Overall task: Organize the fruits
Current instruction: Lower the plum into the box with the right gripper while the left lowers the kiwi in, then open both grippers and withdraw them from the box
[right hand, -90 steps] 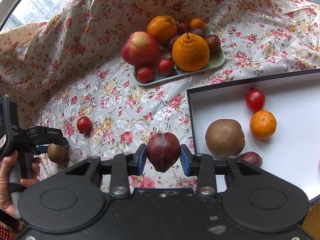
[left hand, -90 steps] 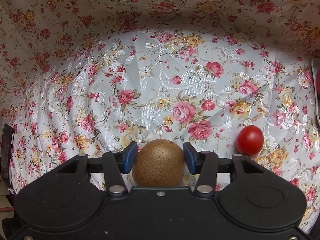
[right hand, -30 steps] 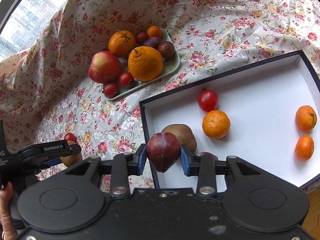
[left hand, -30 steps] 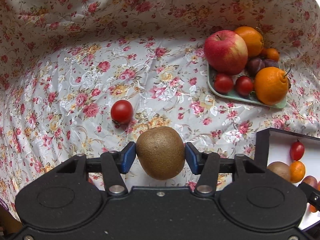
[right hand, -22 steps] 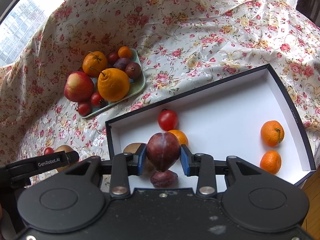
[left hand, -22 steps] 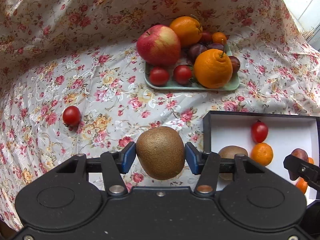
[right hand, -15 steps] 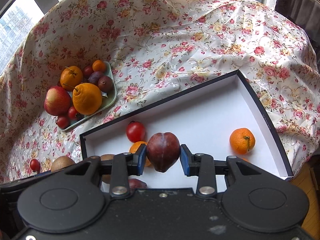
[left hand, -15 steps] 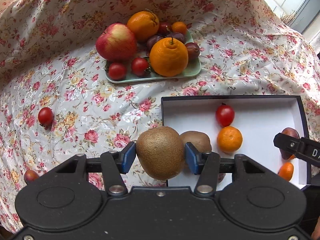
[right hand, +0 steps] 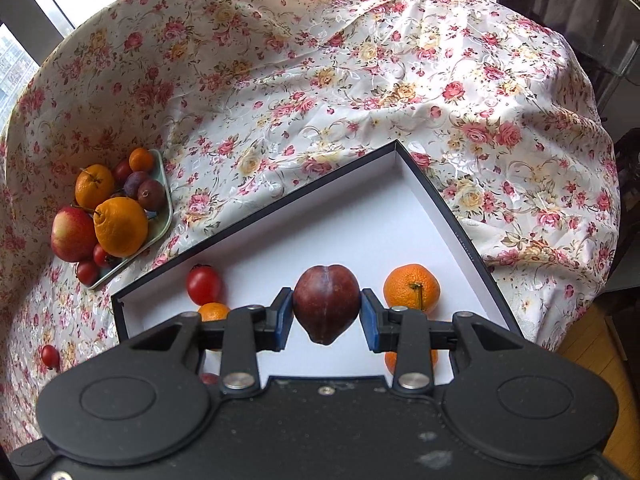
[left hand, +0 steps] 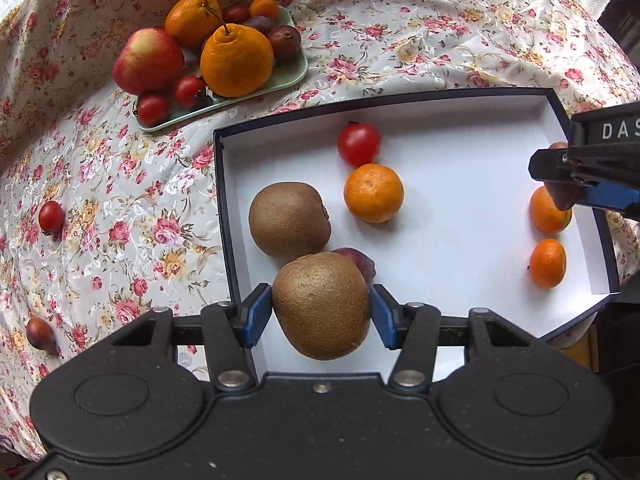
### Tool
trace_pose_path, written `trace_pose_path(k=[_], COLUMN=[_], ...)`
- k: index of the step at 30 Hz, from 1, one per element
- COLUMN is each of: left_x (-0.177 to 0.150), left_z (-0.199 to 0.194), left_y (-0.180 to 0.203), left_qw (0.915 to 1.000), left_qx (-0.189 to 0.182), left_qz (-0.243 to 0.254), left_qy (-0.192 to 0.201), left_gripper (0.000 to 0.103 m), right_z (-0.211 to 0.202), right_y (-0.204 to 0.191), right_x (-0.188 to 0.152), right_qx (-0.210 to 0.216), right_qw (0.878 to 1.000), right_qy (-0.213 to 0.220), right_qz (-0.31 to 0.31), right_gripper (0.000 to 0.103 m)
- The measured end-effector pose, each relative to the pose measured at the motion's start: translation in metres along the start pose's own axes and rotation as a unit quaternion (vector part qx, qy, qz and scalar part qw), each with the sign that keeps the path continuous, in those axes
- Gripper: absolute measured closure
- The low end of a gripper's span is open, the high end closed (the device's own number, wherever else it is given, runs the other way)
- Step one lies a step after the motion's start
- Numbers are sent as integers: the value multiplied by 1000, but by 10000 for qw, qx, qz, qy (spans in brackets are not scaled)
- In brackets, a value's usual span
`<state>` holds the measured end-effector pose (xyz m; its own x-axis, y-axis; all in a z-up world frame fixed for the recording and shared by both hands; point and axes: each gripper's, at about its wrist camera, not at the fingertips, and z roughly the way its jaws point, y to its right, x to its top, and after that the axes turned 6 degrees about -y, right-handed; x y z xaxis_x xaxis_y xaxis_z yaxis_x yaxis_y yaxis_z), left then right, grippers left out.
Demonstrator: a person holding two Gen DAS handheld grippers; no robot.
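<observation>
My left gripper (left hand: pixel 320 314) is shut on a brown kiwi (left hand: pixel 320 306) and holds it over the near left part of the white box (left hand: pixel 460 208). Just beyond it in the box lie another kiwi (left hand: pixel 289 216), a plum (left hand: pixel 360 262), a mandarin (left hand: pixel 374 193) and a red tomato (left hand: pixel 359 145). My right gripper (right hand: pixel 326 316) is shut on a dark red plum (right hand: pixel 326 304) above the right part of the box (right hand: pixel 460 236), beside a mandarin (right hand: pixel 411 288). It enters the left wrist view at the right edge.
A green plate (left hand: pixel 298 74) behind the box carries an apple (left hand: pixel 148 66), oranges, plums and tomatoes. A loose tomato (left hand: pixel 51 216) and a loose plum (left hand: pixel 40 332) lie on the flowered cloth to the left. Two more mandarins (left hand: pixel 547 263) rest by the box's right wall.
Both grippers have swung rightward from above the cloth to above the box, each keeping its fruit. The plate has slid to the left in both views.
</observation>
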<state>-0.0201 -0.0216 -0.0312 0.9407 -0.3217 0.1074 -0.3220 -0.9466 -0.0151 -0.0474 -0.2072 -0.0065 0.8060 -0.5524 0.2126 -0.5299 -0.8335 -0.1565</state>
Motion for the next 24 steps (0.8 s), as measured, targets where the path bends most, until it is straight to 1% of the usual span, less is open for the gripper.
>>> trace_pose_path(k=[3,8,11,15,17,20,24], left_x=[-2,-4,-4,-5,-4,-4,-4], left_z=[1,4,6,-3,-7,-6,-4], left_y=[2,6,5,7,8,6,2], left_qw=[10000,9999,9999,9997,9995,9996,9998], left_qx=[-5,120,34,114,117,91,100], left_qz=[12,95,59,153,164,144,57], left_qy=[-38,-30,-112,162,235,212,182], left_gripper=[45,44,45,46,46,46,46], right_z=[-1,-3,-3,-3,-2,-2,-8], right_y=[0,-2,-3,-4,-6,-8,-9], right_x=[0,-1,-1,0,-1,-1,0], right_qx=[29,78,112,216,210,168,163], right_qw=[10000,10000,9999,9997,9997,9998,9997], right_qy=[16,31,37,-18,-32,-9,170], right_qz=[-10,-53,-65,-59,-83,-98,-93], right_gripper=[66,66,66,65,65,65,65])
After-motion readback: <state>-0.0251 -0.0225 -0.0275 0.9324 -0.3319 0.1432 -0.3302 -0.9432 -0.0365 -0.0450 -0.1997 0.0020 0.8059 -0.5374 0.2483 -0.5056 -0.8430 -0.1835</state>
